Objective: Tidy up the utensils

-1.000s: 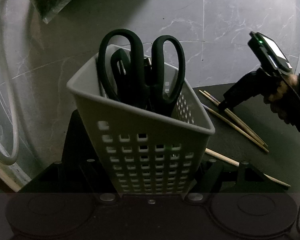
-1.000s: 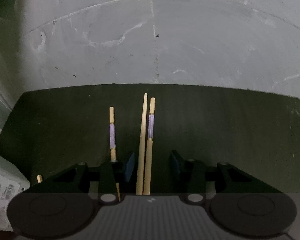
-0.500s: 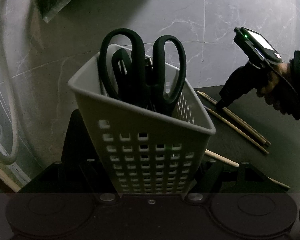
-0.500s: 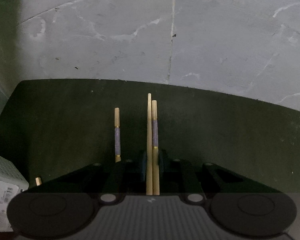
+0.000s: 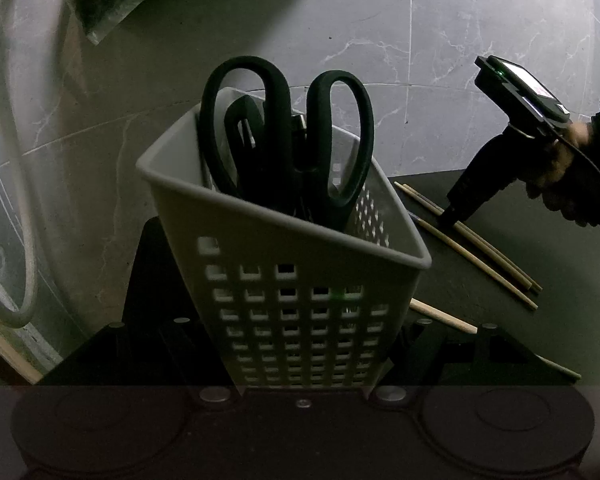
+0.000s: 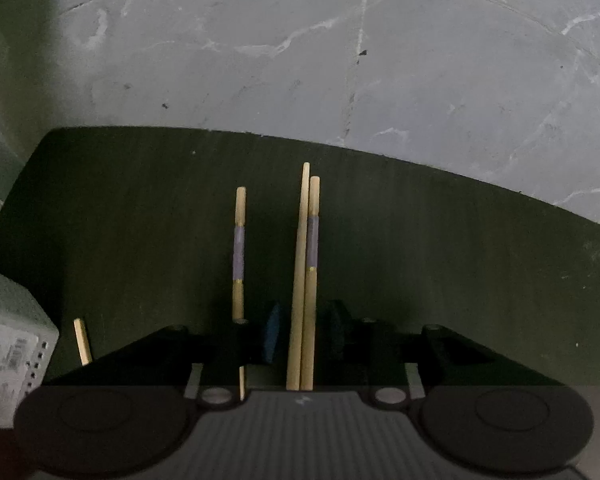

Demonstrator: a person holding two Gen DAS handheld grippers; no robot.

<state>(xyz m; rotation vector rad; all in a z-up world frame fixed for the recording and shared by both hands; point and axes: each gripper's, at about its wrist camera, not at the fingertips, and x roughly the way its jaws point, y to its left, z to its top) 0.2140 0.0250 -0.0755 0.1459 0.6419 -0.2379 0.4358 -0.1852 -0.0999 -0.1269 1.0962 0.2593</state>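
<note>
From the left wrist view, the left gripper (image 5: 306, 364) is clamping the lower part of a grey perforated basket (image 5: 292, 280) and tilting it, with its open mouth leaning toward the far wall. Black scissors (image 5: 288, 148) are standing handles-up inside. To the right, on a dark mat (image 5: 520, 340), several chopsticks (image 5: 472, 240) are lying loose, and the right gripper (image 5: 452, 214) is pointing down at them, its tip touching or just above a pair. A hand (image 5: 568, 176) is gripping its handle.

From the right wrist view, the right gripper (image 6: 304, 330) is straddling two chopsticks (image 6: 306, 280) that are lying side by side, one plain and one with a purple band. Its jaws are opening at this moment, and a gap is showing on each side of the pair, so the pads are not pressing. A third banded chopstick (image 6: 239, 252) is lying just beside the left finger, outside it, and a fourth end (image 6: 82, 340) is showing near the basket corner (image 6: 12, 344).

To do this pick well, the right gripper probably needs to be squaring up along the pair, sitting low enough that both sticks are caught together, and closing firmly; round sticks are likely to be rolling over each other or slipping out. The basket seems best kept steady, mouth clear of the scissor handles.
</note>
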